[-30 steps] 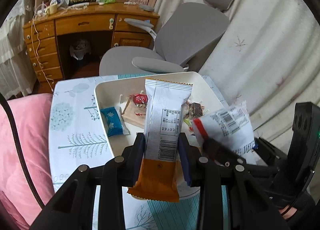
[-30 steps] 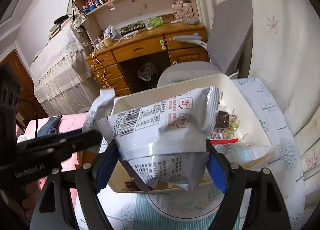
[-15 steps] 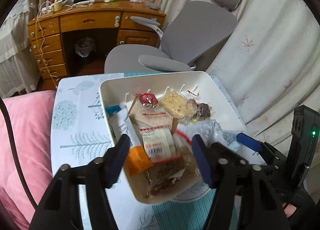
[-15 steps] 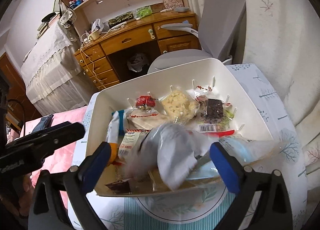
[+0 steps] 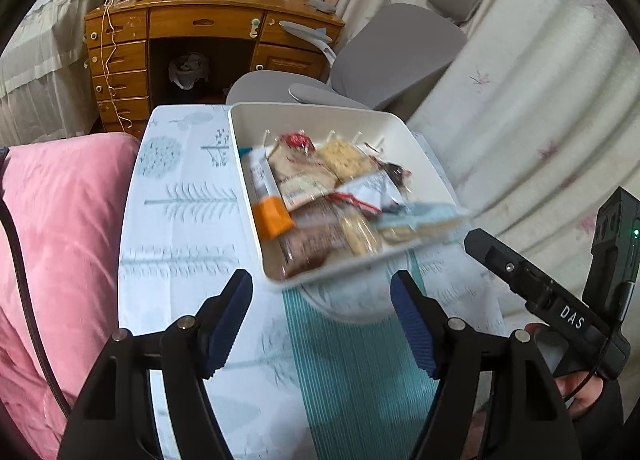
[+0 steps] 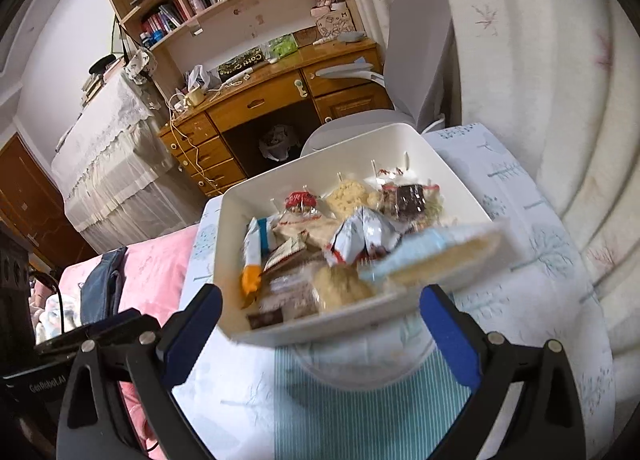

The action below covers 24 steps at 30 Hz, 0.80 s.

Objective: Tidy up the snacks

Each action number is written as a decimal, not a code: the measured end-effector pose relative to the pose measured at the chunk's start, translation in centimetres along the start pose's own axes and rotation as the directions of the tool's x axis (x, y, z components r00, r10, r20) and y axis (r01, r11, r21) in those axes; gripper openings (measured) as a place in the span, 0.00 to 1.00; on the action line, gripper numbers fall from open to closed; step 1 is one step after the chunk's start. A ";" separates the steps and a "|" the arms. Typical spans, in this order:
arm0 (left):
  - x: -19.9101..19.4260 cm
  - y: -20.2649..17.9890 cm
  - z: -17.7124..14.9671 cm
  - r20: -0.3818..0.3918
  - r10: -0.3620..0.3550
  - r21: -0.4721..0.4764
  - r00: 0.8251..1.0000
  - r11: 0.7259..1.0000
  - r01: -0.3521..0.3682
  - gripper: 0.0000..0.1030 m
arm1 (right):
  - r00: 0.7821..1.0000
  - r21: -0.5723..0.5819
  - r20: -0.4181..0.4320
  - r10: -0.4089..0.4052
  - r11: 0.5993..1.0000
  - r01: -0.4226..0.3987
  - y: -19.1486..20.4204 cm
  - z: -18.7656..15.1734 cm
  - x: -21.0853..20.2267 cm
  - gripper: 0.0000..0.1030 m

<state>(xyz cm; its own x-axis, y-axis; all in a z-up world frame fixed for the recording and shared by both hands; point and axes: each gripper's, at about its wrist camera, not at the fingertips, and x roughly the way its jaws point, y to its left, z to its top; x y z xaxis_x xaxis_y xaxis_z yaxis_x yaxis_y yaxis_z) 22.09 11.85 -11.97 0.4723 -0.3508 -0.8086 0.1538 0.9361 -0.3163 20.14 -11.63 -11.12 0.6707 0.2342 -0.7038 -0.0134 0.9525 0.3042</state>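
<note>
A white rectangular bin [image 5: 256, 220] [image 6: 248, 324] stands on the small table and holds several wrapped snacks. An orange-ended white bar [image 5: 267, 204] [image 6: 252, 256] lies along its left side. A white and red packet [image 5: 370, 192] [image 6: 362, 236] lies near the middle. A pale blue packet [image 6: 432, 250] lies across the near right rim. My left gripper [image 5: 322, 324] is open and empty, just short of the bin's near edge. My right gripper [image 6: 320, 332] is open and empty, also at the near edge.
The table has a white cloth with tree prints and a teal striped mat [image 5: 352, 380]. A pink cushion [image 5: 60, 240] lies to the left. A grey office chair [image 5: 384, 56] and a wooden desk [image 5: 200, 40] stand behind. A curtain [image 5: 540, 80] hangs on the right.
Both grippers have opened and let go of their packets, which now lie in the bin. Both grippers have pulled back toward me from the bin.
</note>
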 end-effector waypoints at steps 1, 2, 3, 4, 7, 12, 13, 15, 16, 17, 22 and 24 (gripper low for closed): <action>-0.4 -0.3 -0.6 -0.001 -0.001 0.003 1.000 1.000 0.001 0.68 | 1.000 0.010 0.001 -0.002 1.000 0.002 -0.1 -0.6 -0.7 0.97; -0.8 -0.5 -1.1 -0.002 -0.001 0.003 1.000 1.000 0.001 0.68 | 1.000 0.021 0.000 -0.003 1.000 0.003 -0.3 -1.2 -1.3 0.97; -1.2 -0.7 -1.7 -0.004 -0.004 0.004 1.000 1.000 0.004 0.68 | 1.000 0.029 -0.004 -0.004 1.000 0.004 -0.4 -1.7 -1.7 0.97; -1.6 -1.0 -2.3 -0.006 -0.006 0.003 1.000 1.000 0.006 0.68 | 1.000 0.038 -0.020 -0.009 0.999 0.010 -0.4 -2.6 -2.3 0.96; -2.7 -1.7 -3.9 -0.009 -0.016 -0.004 1.000 1.000 0.016 0.68 | 0.998 0.038 -0.054 -0.017 0.999 0.019 -0.5 -4.7 -3.7 0.90; -4.4 -2.9 -6.3 -0.017 -0.014 0.000 1.000 1.000 0.014 0.68 | 0.993 0.025 -0.116 -0.026 0.999 0.029 -0.8 -7.9 -5.5 0.76; -4.7 -3.1 -6.7 -0.024 -0.016 -0.002 1.000 1.000 0.016 0.68 | 0.991 0.023 -0.131 -0.026 0.999 0.029 -0.9 -8.4 -5.9 0.74; -5.3 -4.0 -7.4 -0.036 -0.024 0.012 0.999 1.000 0.024 0.68 | 0.988 0.015 -0.155 -0.029 0.999 0.032 -1.1 -9.1 -6.5 0.71; -5.7 -4.4 -7.7 -0.036 -0.018 0.022 0.999 1.000 0.019 0.68 | 0.985 0.007 -0.167 -0.034 0.999 0.035 -1.2 -9.4 -6.9 0.71; -6.0 -5.1 -8.1 -0.034 -0.004 0.036 0.999 0.999 0.005 0.68 | 0.984 -0.001 -0.172 -0.039 0.999 0.039 -1.3 -9.6 -7.2 0.71; -7.1 -8.1 -8.9 -0.050 0.061 0.052 0.997 0.997 -0.059 0.68 | 0.979 -0.049 -0.196 -0.056 0.998 0.048 -2.1 -9.4 -9.5 0.71; -7.5 -9.6 -9.1 -0.062 0.101 0.043 0.993 0.994 -0.099 0.68 | 0.978 -0.076 -0.197 -0.065 0.996 0.050 -2.6 -9.0 -10.6 0.71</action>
<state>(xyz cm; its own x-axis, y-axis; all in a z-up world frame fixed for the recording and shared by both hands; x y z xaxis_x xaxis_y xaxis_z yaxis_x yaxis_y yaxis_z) 9.20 5.29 -7.39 0.4310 -0.2550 -0.8656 0.1437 0.9664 -0.2132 6.41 -14.80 -10.17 0.5107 0.2060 -0.8347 -0.0360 0.9751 0.2186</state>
